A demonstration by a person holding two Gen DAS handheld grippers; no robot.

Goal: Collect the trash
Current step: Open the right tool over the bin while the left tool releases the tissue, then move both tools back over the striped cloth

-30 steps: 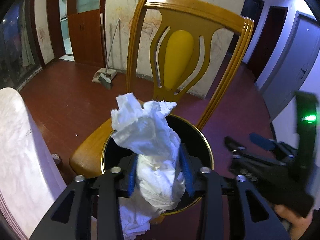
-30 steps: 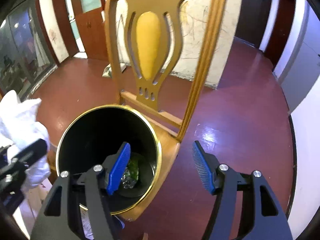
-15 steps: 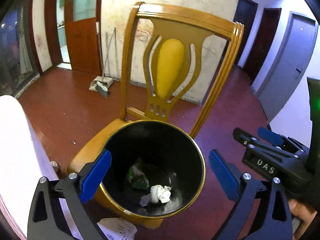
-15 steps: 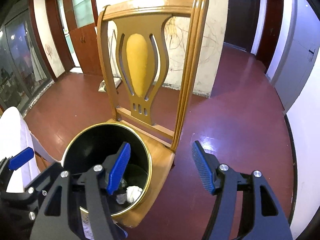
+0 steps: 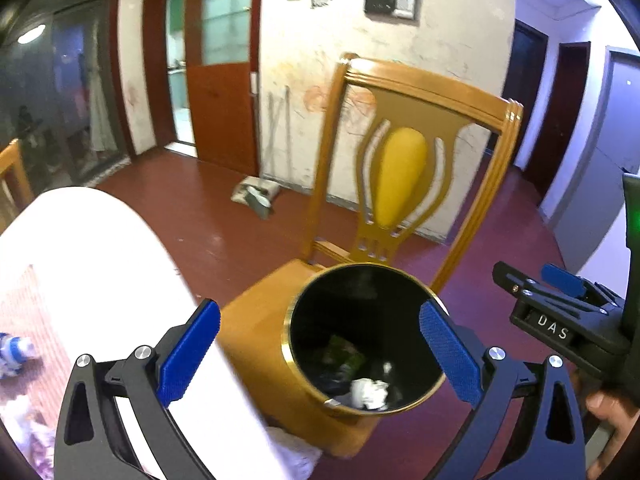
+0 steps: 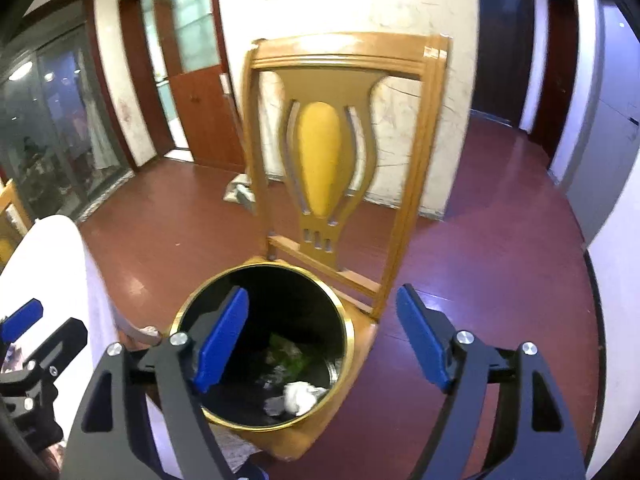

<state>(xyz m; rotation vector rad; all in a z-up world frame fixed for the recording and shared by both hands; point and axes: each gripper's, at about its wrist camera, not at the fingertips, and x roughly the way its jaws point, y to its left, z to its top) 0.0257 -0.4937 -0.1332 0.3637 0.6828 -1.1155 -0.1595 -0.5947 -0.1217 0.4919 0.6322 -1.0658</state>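
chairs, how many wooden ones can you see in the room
2. One wooden chair stands ahead with the black bin on its seat. Part of a second chair shows at the far left edge, behind the white table. Others may be hidden.

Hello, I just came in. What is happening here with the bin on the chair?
A person is collecting trash with a gripper in each hand. The black bin stands on the seat of the wooden chair. A crumpled white tissue lies at the bottom of the bin, beside some green scrap. The left gripper is wide open and empty above the bin. The right gripper is also empty, and its jaws are opening.
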